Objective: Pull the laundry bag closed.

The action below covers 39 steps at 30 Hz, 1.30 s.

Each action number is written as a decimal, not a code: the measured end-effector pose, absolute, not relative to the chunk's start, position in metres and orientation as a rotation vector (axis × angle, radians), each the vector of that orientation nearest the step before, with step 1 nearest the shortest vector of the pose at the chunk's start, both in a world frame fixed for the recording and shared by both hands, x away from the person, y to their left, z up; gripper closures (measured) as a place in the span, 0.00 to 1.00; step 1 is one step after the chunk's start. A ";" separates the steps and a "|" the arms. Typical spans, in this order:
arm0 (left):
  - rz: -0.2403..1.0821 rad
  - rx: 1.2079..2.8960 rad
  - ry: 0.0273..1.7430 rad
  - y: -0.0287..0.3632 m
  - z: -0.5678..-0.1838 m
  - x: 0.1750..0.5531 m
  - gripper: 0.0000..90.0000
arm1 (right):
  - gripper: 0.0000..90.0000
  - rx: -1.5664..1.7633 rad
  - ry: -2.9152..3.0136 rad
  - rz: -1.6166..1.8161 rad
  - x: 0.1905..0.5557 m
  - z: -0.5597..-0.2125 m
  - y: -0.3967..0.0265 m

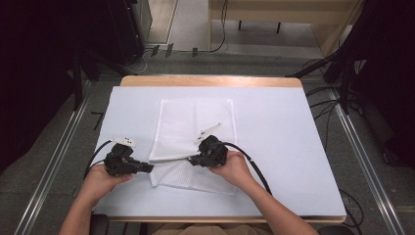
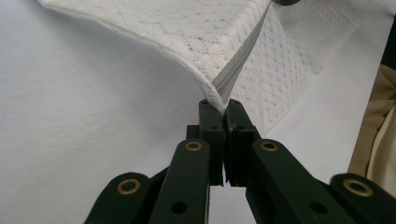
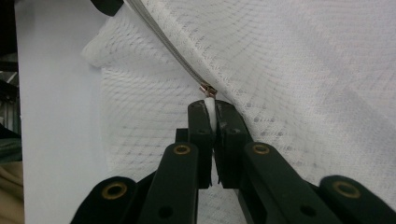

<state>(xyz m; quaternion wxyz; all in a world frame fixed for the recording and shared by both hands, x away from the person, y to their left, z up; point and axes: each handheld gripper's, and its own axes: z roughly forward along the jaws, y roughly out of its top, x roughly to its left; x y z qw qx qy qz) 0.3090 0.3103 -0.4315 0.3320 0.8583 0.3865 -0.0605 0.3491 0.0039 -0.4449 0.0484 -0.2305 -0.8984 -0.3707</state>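
A white mesh zipper bag (image 1: 195, 127) lies in the middle of the table, its near edge lifted. My left gripper (image 1: 148, 167) is shut on the bag's near left corner (image 2: 215, 95) at the end of the grey zipper (image 2: 243, 56). My right gripper (image 1: 192, 159) points left and is shut on the white zipper pull (image 3: 210, 108), just below the metal slider (image 3: 207, 89). The zipper line (image 1: 169, 158) runs taut between the two grippers. A part of the bag (image 1: 191, 178) hangs folded under it toward the person.
A white cover (image 1: 293, 147) lies over the wooden table (image 1: 210, 81). Black cables (image 1: 257, 171) trail from both grippers. Dark stands and cables crowd the floor at left and right of the table.
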 end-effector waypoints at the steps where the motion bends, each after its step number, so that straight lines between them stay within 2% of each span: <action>1: -0.158 2.239 1.010 0.311 -0.431 0.309 0.99 | 0.98 -0.700 -2.738 -1.131 0.349 -0.445 0.004; 39: -0.181 2.257 1.016 0.312 -0.434 0.308 0.99 | 0.98 -0.790 -2.733 -1.093 0.350 -0.451 -0.044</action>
